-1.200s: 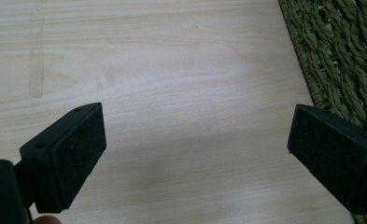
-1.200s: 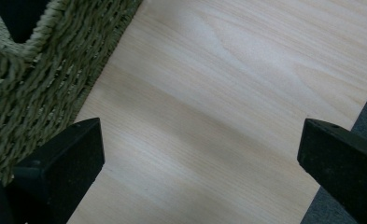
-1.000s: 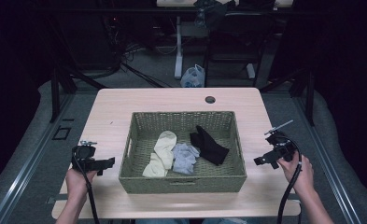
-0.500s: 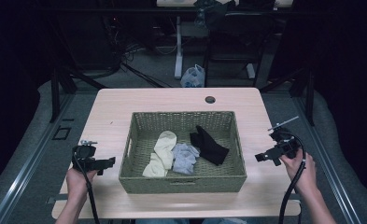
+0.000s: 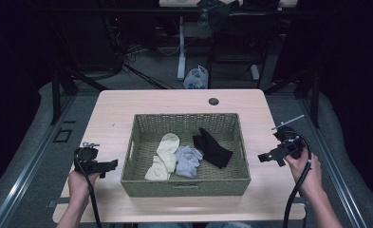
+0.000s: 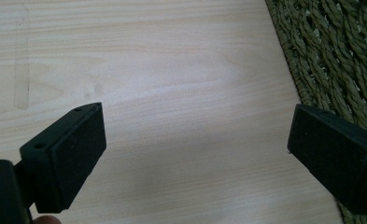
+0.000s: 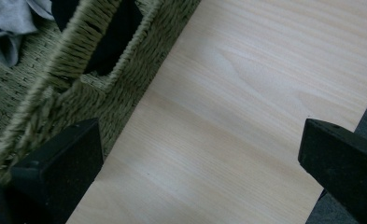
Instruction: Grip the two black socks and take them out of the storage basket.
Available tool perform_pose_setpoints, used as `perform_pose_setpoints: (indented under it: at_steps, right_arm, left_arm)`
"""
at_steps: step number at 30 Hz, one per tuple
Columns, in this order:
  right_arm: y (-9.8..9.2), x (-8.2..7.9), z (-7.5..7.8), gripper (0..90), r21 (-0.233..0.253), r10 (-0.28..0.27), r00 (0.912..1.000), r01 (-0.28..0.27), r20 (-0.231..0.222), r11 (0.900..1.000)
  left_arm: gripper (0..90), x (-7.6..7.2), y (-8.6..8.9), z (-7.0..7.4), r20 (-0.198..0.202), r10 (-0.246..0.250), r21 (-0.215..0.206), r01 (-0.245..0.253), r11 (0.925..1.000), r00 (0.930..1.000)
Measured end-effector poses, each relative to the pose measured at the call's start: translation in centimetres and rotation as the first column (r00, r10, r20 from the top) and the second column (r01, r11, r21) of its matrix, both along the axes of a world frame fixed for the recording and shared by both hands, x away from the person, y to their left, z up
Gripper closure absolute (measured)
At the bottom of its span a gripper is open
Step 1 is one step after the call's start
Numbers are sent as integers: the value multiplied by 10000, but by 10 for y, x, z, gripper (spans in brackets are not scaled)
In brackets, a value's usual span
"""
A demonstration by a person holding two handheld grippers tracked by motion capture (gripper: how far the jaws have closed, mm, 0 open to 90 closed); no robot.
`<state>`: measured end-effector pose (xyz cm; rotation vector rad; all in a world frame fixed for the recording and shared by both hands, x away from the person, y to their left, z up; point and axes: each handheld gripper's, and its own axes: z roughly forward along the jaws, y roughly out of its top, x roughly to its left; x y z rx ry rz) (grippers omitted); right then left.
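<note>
A green wicker basket (image 5: 184,183) stands mid-table and holds a cream sock (image 5: 164,151), a grey sock (image 5: 188,159) and a black sock (image 5: 212,148). My left gripper (image 5: 112,165) rests low over the table just left of the basket, open, jaws wide over bare wood (image 6: 190,140) with the basket wall (image 6: 330,65) beside the right jaw. My right gripper (image 5: 265,157) hovers right of the basket, open and empty (image 7: 200,158). In the right gripper view the basket's handle hole (image 7: 106,46) shows the black sock behind it, and the grey sock (image 7: 8,23) lies inside.
The light wooden table (image 5: 174,102) has a dark grommet hole (image 5: 213,101) at the back. A white plastic bag (image 5: 196,78) lies on the floor behind the table, among desk legs and cables. The table's right edge (image 7: 358,116) lies close to my right gripper.
My right gripper has lifted slightly and shifted a little to the right and away from the basket. The left gripper and the socks have stayed put.
</note>
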<state>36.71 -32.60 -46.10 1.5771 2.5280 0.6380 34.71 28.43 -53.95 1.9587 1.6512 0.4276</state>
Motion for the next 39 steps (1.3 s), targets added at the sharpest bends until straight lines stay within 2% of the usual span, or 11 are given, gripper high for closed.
perform_pose_setpoints:
  at_steps: [2,4,10,13,15,24,31,39]
  right_arm:
    - [2,0,3,0,119,10,10000,-10,63,9999]
    - [3,1,6,0,-29,88,9999,-88,108,10000]
    - [10,4,17,0,83,152,9996,-154,257,9998]
    - [14,6,23,0,-43,317,9990,-315,317,9995]
    - [18,7,25,0,79,257,9986,-261,455,9996]
    - [37,13,49,0,-133,646,9951,-638,748,9979]
    - [60,20,62,0,-388,1049,9910,-1020,829,9940]
    - [94,30,69,0,-596,1541,9847,-1495,810,9870]
  left_arm:
    - [44,0,0,0,-8,-1,-7,1,10000,10000]
    - [44,0,0,0,-15,3,-3,-3,10000,10000]
    - [44,1,0,0,-39,0,4,0,10000,10000]
    - [44,1,0,0,-76,-6,-19,5,10000,10000]
    - [44,1,-1,0,-74,4,-18,-4,10000,10000]
    - [44,1,-1,-1,-37,7,-13,-7,10000,10000]
    - [44,2,0,-1,-48,-24,-43,23,10000,10000]
    - [44,1,-1,-1,-59,-33,-77,32,10000,10000]
